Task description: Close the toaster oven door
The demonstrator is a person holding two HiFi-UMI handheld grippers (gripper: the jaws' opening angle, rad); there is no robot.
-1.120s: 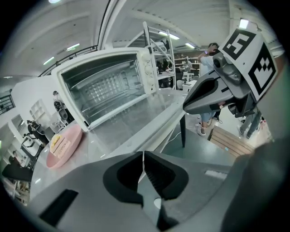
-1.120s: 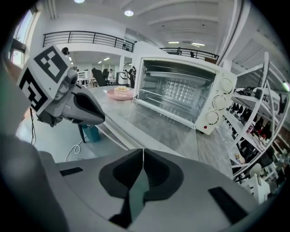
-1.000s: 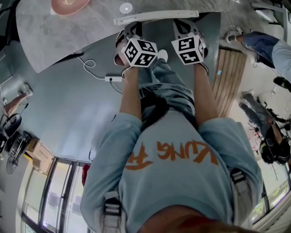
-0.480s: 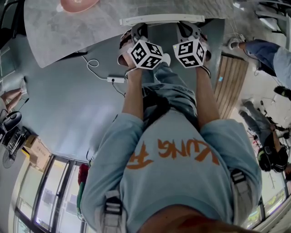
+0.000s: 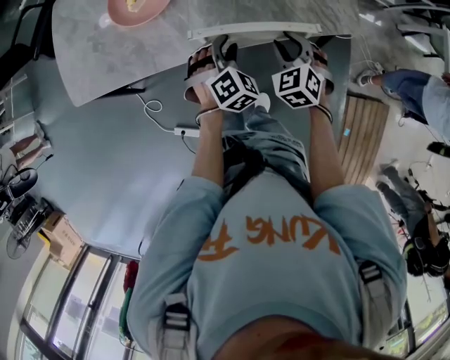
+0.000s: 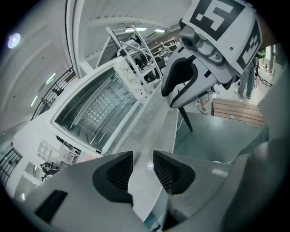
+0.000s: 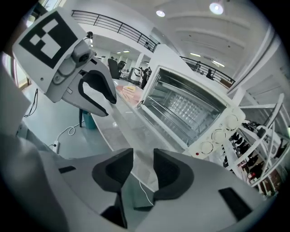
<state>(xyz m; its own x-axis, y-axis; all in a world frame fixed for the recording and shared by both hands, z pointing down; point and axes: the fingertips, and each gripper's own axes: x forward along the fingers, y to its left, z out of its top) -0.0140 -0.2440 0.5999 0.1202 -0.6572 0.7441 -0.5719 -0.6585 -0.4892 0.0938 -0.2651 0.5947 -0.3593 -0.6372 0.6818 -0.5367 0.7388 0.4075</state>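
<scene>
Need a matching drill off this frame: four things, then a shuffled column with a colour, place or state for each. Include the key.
1. plate
2. power strip
3. toaster oven
4. table

a. on the floor, cord attached
b. grey mottled top
c. pink
d. white, wire rack inside

Pairs: 1-c, 2-a, 3-d, 4-b

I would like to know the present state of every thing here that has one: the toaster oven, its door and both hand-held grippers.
toaster oven door: open, folded down towards the person.
toaster oven: cavity exposed, no food seen inside.
left hand-held gripper: open, jaws have just been opening, nothing gripped between them.
right hand-held gripper: open, jaws have just been opening, nothing gripped between them.
</scene>
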